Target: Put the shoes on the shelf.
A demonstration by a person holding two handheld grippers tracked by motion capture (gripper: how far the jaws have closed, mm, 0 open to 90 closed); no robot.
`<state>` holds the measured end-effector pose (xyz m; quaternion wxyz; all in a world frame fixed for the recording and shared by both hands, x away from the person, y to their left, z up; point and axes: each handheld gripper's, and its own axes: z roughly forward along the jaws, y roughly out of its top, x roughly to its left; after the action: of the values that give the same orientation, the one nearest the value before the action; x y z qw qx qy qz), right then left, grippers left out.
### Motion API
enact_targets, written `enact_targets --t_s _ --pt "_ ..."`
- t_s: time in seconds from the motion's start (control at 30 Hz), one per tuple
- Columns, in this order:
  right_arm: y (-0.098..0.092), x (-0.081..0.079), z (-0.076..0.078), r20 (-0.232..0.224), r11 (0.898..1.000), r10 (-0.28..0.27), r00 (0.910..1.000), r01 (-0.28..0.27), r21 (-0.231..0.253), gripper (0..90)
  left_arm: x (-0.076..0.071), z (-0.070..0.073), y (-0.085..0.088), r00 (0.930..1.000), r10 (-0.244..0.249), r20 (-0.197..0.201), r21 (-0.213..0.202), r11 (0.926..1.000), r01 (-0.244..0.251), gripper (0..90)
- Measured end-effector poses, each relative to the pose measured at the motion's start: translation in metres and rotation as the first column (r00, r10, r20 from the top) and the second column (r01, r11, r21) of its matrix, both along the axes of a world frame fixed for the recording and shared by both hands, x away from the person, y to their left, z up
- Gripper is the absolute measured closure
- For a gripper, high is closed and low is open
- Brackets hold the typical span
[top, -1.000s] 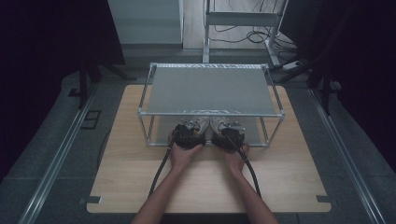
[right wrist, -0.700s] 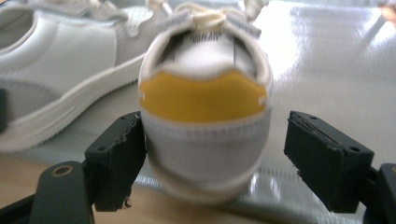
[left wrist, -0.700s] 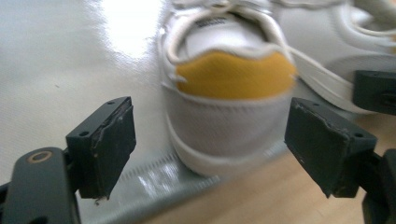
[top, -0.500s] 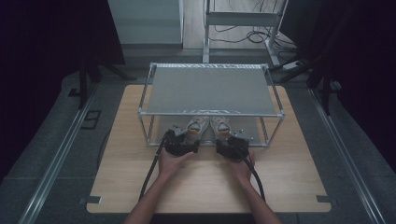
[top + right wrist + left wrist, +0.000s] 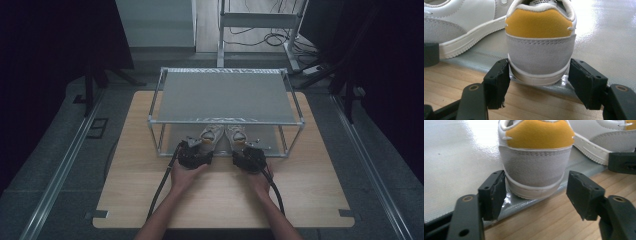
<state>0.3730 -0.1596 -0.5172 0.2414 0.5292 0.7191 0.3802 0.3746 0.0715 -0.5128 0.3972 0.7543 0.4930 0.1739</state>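
Shoes, 2 of them, stand side by side on the lower shelf [image 5: 272, 148] of the metal rack [image 5: 225, 95], heels toward the person and toes pointing away, so each long axis runs straight on from the jaws behind it; the left shoe [image 5: 536, 167] has its heel between the jaws of the left gripper [image 5: 536, 195], whose near pad touches the sole rim while the other stands off, a visible gap remaining; the right shoe [image 5: 540, 47] sits heel-first in the right gripper [image 5: 540, 82], whose jaws seem to bear on both sides of the sole; both pairs have just been closing; each hand is nearest its own shoe; the wooden surface [image 5: 225, 200] lies just below the shelf edge.
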Motion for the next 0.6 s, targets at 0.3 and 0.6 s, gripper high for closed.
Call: enact_targets --t_s 0.3,0.6 --pt "0.0001 -0.0001 0.0002 0.001 1.000 0.006 1.0000 -0.006 -0.013 33.0 0.0002 0.0005 0.0008 1.0000 0.007 -0.001 -0.005 1.0000 -0.007 36.8" --pt "0.0027 0.0065 -0.0002 -0.009 1.000 -0.003 1.0000 0.003 -0.011 30.6 0.0008 0.0015 -0.0031 0.9995 0.031 0.004 -0.013 0.9995 -0.031 35.7"
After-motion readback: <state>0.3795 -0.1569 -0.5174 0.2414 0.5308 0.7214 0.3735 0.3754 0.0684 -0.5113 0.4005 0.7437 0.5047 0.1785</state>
